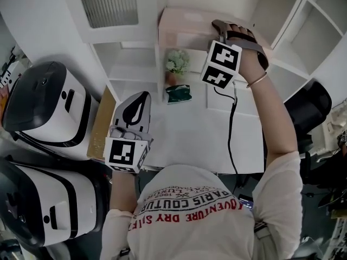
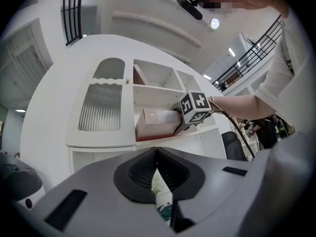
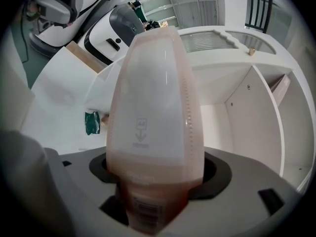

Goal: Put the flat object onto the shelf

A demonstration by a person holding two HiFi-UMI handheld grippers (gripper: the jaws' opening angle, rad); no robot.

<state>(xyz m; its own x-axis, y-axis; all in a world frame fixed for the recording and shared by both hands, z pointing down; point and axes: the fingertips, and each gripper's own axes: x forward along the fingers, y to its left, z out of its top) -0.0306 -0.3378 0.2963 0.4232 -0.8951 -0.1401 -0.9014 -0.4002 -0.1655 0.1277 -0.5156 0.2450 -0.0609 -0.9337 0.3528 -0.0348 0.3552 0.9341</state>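
The flat object is a pale pink case (image 1: 184, 26) lying on a board of the white shelf unit (image 1: 135, 58). My right gripper (image 1: 218, 27) is at the case's right end, with the case (image 3: 155, 107) between its jaws. A dark gap shows beside the case on the left, so the pads do not seem to press it. From the left gripper view the case (image 2: 155, 122) rests on the shelf board (image 2: 163, 141) with the right gripper (image 2: 177, 125) on it. My left gripper (image 1: 142, 95) hangs low over the table's left edge, shut and holding nothing (image 2: 157, 154).
A small potted plant (image 1: 177, 64) and a green packet (image 1: 178, 93) stand on the white table (image 1: 184, 137) under the shelf. Two white-and-black machines (image 1: 46, 104) (image 1: 38, 205) sit at the left. A black cable (image 1: 232, 129) trails from the right gripper. A dark chair (image 1: 309, 110) is at the right.
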